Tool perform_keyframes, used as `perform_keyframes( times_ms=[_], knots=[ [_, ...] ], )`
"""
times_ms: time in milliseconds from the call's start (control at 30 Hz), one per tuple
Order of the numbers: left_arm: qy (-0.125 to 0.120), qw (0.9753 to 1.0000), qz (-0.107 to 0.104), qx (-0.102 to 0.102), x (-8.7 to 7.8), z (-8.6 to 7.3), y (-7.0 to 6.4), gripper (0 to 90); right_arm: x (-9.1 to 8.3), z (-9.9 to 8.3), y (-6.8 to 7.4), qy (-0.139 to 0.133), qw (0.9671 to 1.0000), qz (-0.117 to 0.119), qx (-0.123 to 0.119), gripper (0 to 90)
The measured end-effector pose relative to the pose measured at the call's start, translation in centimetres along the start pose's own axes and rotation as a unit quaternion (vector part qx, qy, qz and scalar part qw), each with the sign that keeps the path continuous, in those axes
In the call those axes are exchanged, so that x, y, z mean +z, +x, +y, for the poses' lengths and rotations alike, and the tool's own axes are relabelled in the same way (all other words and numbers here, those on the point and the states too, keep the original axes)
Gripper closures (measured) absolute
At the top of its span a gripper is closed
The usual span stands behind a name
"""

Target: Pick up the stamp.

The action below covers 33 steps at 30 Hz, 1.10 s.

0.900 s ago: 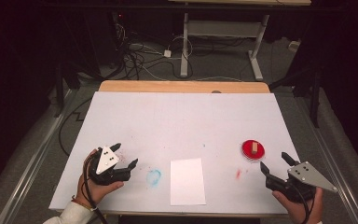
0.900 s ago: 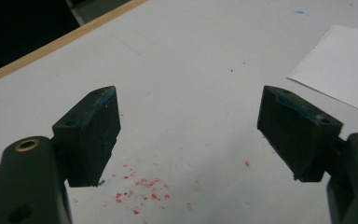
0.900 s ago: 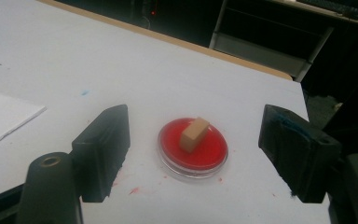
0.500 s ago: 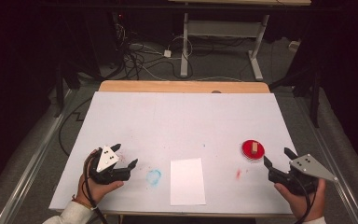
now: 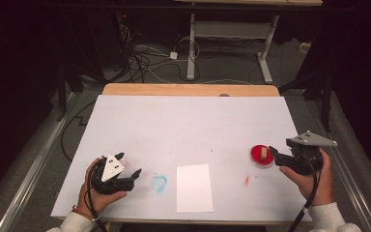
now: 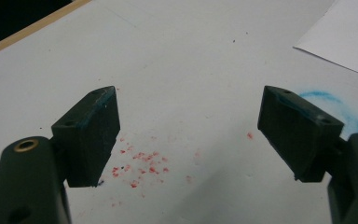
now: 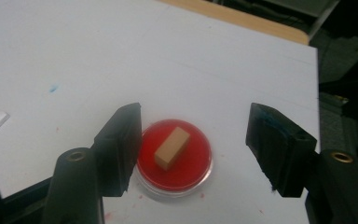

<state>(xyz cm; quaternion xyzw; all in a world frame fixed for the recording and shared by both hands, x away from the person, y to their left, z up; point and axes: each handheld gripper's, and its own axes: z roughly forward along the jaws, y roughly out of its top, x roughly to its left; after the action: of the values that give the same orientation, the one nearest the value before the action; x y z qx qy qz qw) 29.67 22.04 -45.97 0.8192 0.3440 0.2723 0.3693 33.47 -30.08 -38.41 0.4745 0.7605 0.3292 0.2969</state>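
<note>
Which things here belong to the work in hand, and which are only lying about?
In the work: right tool, open before the red ink dish; tan block standing in it.

Lying about: white paper sheet; blue smudge; red specks.

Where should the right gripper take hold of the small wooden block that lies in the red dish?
Grip the wooden block across its two long sides, coming down from above. It lies flat in the shallow red dish, so its rim probably blocks a low approach. The open right gripper would need turning, since the block lies diagonally.
</note>
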Motion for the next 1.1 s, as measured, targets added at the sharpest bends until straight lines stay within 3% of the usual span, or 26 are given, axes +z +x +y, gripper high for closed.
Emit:
perform_keyframes(
  times_ms=[133,233,267,300,500,567,733,833,1100],
  knots=[
    [0.005,1.0,-0.004,0.005,0.1,0.0,-0.1,20.5,1.2,0.8,-0.2,0.044,0.9984,0.021,-0.029,39.2],
    [0.01,0.9999,-0.006,0.007,0.3,0.0,-0.1,20.5,2.1,1.1,-0.3,0.074,0.9946,0.048,-0.054,38.4],
    [0.01,0.9999,-0.006,0.007,0.3,0.0,-0.1,20.5,2.1,1.1,-0.3,0.074,0.9946,0.048,-0.054,38.4],
    [0.011,0.9999,-0.007,0.008,0.3,0.0,-0.2,20.6,2.8,1.1,-0.5,0.089,0.9916,0.059,-0.074,39.0],
    [0.015,0.9998,-0.011,0.009,0.3,0.0,-0.2,20.6,4.1,0.9,-0.7,0.111,0.9882,0.068,-0.08,40.1],
    [0.015,0.9998,-0.011,0.01,0.4,0.0,-0.2,20.6,4.8,0.7,-0.7,0.118,0.9875,0.075,-0.072,40.3],
    [0.016,0.9997,-0.012,0.01,0.4,0.0,-0.2,20.6,5.6,0.4,-0.4,0.132,0.9871,0.068,-0.061,42.8],
    [0.016,0.9998,-0.011,0.009,0.3,0.0,-0.2,20.6,5.9,0.2,-0.3,0.131,0.9889,0.059,-0.037,50.1],
    [0.018,0.9997,-0.014,0.009,0.4,0.0,-0.2,20.6,6.7,0.1,-0.2,0.136,0.9895,0.048,-0.002,61.5]
  ],
)
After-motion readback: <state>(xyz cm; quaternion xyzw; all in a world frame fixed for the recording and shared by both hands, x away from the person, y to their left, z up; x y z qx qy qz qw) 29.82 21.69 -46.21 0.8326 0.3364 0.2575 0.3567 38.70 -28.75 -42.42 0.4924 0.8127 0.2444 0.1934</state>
